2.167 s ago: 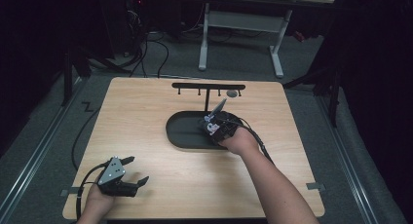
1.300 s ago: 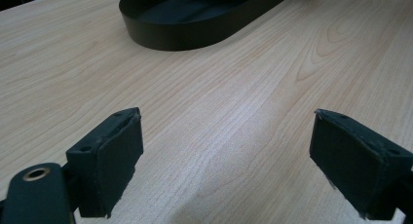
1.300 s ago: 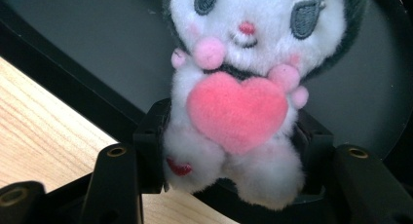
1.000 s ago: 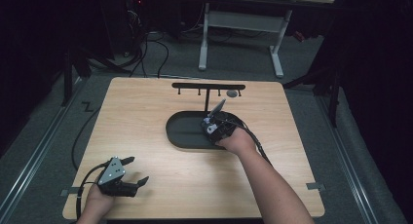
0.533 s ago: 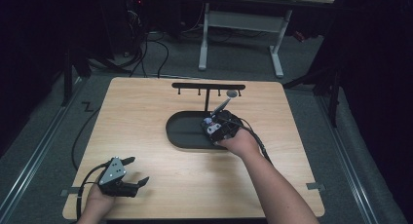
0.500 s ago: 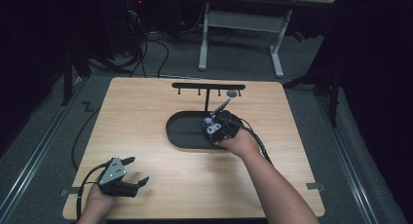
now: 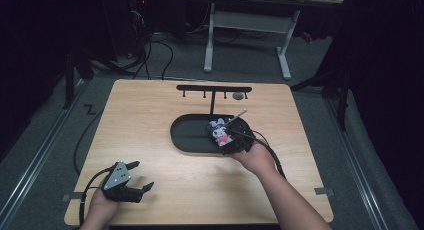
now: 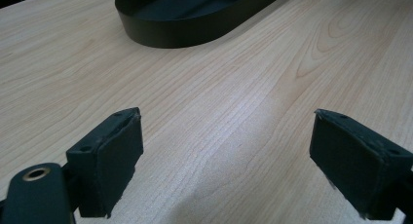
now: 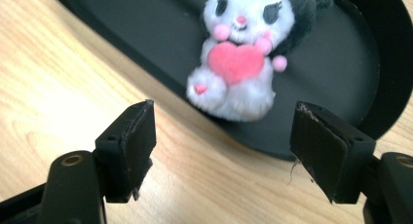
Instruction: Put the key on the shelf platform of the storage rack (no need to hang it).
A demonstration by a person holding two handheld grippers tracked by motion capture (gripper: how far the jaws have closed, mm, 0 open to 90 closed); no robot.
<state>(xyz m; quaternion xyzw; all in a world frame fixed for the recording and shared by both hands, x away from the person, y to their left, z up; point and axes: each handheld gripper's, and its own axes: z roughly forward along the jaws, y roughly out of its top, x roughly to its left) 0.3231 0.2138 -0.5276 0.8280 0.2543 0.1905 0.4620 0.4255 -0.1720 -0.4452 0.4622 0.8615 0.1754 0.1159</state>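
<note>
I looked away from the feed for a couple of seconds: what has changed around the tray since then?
The right gripper has drawn back a little from the plush toy, towards the person; its jaws have just been opening and nothing is between them. The toy lies in the black tray, apart from the pads. The left gripper, open over bare table, the tray and the black rack stayed put.

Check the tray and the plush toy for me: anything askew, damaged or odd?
One small thing: the plush toy lies in the black tray with its bottom up against the near rim, not centred. The right tongs have just been opening and stand clear of it. Their pad looks frayed at the edge. Nothing spilled.
</note>
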